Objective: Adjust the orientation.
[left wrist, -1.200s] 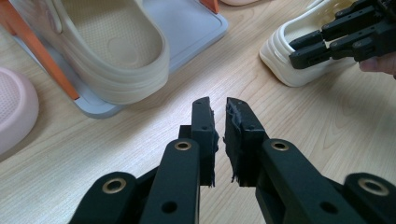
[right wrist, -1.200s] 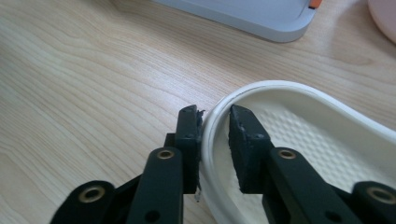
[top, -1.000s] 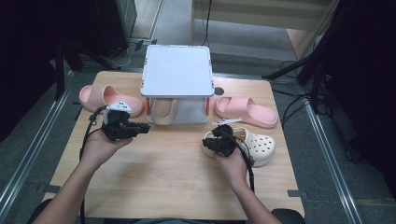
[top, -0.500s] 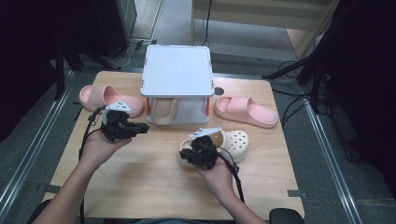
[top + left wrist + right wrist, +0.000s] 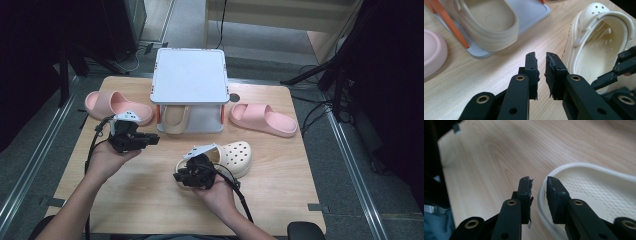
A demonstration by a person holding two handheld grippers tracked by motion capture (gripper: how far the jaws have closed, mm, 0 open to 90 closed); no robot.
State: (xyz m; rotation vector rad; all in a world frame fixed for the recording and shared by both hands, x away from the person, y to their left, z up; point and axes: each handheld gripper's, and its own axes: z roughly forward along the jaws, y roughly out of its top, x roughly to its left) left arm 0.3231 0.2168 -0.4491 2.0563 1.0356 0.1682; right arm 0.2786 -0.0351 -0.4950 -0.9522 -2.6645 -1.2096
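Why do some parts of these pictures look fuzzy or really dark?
High view: the floor around the wooden table falls into deep shadow, the tabletop is evenly lit. Left gripper view: the cream clog looks washed out by bright light. Right gripper view: the clog's rim is sharp, while the far tabletop blurs.

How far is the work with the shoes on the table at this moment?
Done: one cream clog sits on the lower shelf of the grey rack. In hand: the second cream clog lies before the rack; the right gripper straddles its heel rim, its jaws having just opened, no longer pressing. The left gripper holds nothing. Left: probably shelving this clog; two pink slippers lie beside the rack.
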